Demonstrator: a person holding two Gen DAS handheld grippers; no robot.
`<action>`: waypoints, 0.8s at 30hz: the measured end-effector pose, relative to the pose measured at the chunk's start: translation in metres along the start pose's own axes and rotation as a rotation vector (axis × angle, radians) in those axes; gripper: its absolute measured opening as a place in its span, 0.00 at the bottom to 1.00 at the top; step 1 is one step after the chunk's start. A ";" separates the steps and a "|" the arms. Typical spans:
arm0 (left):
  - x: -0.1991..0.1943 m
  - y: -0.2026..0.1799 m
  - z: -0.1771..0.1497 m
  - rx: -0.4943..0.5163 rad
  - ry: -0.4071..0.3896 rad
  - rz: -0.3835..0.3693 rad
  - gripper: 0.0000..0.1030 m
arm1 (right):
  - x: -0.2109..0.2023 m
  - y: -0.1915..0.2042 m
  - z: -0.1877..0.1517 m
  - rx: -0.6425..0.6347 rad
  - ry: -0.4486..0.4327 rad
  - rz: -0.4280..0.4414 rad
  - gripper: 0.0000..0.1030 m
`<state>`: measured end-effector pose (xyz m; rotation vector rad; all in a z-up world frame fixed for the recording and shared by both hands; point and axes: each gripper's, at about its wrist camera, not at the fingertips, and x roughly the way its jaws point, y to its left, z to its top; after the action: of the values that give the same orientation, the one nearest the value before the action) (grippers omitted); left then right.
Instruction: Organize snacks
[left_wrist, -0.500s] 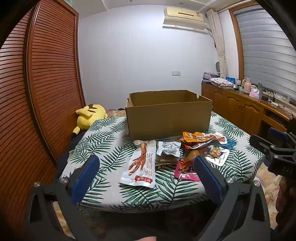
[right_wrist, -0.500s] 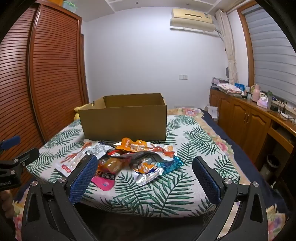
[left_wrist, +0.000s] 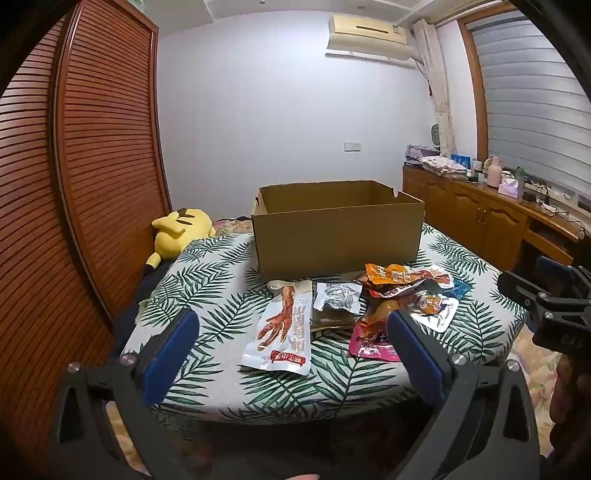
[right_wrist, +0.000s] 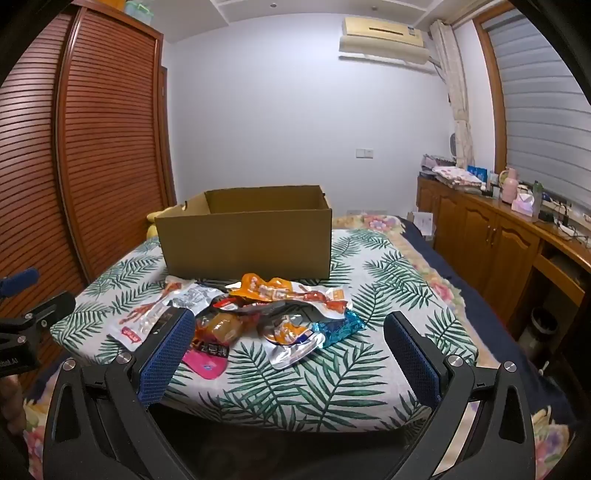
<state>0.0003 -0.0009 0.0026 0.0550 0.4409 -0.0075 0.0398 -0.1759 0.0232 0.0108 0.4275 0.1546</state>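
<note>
Plainly nothing has been picked up yet; both tools hang short of the near edge of the leaf-print table (left_wrist: 207, 295), tipped a little downward, and the snacks lie ahead of them and lower. Furthest left is the white chicken-foot pouch (left_wrist: 282, 334); its long axis runs away from the person toward the cardboard box (left_wrist: 338, 236), leaning slightly, and it sits almost dead centre between the fingers of the left gripper (left_wrist: 291, 354), whose jaws stand fully apart with nothing in them. Next along is a small silver packet (left_wrist: 338, 297), then the heap: an orange packet (right_wrist: 273, 290) on top, a pink packet (right_wrist: 207, 363) at the near edge, a silver-and-orange pouch (right_wrist: 291, 339) and a blue wrapper (right_wrist: 338, 326) trailing off right. That heap lies straight ahead of the right gripper (right_wrist: 288, 354), also spread wide and empty; the pink packet sits just beside its left finger. So I judge the left hand nearer the long pouch and the right hand nearer the pile; either needs to go forward and down, then carry on to the open-topped box standing just behind the snacks.
</note>
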 end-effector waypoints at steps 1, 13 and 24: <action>0.001 -0.001 -0.001 0.001 0.000 -0.001 1.00 | 0.000 -0.001 0.000 0.001 0.000 0.001 1.00; -0.002 0.004 0.000 -0.006 -0.003 -0.001 1.00 | 0.000 0.003 -0.001 -0.005 0.003 -0.002 1.00; -0.002 0.004 0.000 -0.007 -0.005 0.000 1.00 | 0.000 0.003 -0.002 -0.005 0.004 -0.002 1.00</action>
<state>-0.0017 0.0034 0.0040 0.0485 0.4362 -0.0062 0.0382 -0.1727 0.0221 0.0049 0.4313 0.1539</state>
